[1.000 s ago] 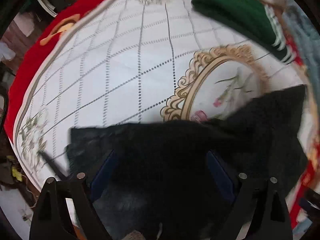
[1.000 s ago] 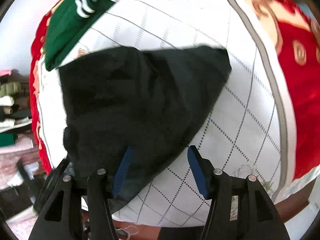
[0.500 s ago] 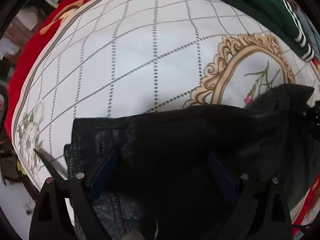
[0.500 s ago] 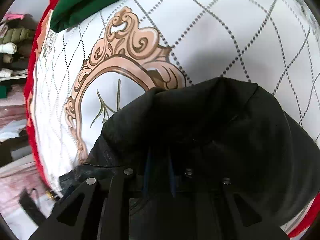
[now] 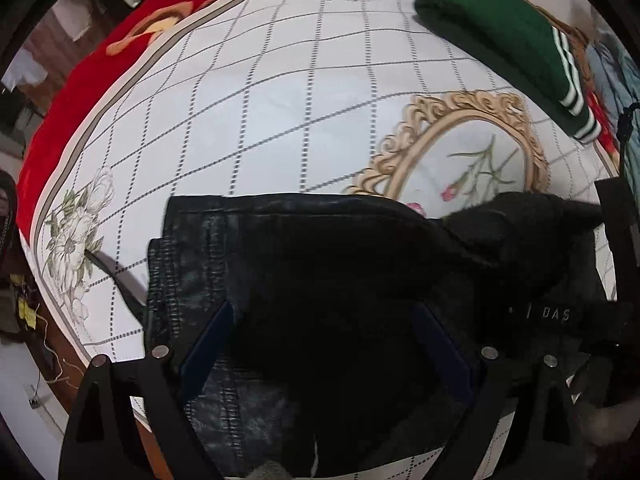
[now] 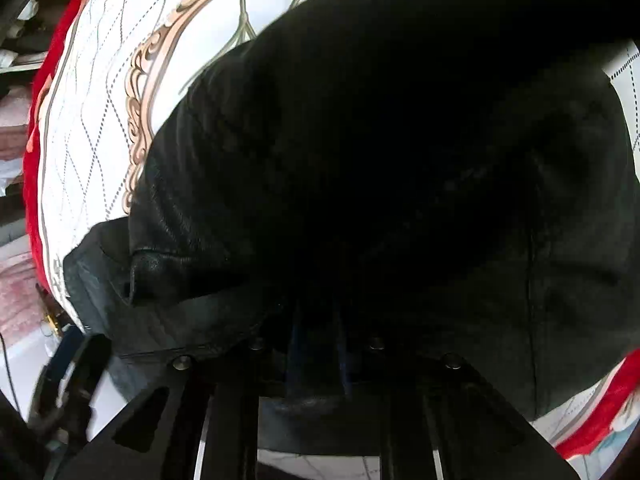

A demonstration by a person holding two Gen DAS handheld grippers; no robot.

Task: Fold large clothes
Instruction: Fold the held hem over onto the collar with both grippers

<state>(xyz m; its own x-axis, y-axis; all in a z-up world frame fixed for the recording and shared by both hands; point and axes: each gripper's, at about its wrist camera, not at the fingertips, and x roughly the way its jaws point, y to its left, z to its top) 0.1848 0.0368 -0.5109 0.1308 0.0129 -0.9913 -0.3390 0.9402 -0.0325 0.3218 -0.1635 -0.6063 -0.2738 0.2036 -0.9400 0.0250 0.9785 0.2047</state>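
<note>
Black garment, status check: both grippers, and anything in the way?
Left hand-held gripper open over the black garment. Right hand-held gripper shut on it. Green sweater lies apart, far side of bedspread.

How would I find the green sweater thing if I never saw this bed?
Look at the white checked bedspread with the gold oval frame printed on it. Past that frame, at the far right edge, lies the folded green garment. It alone is green with white cuff stripes; the garment nearest the grippers is black.
</note>
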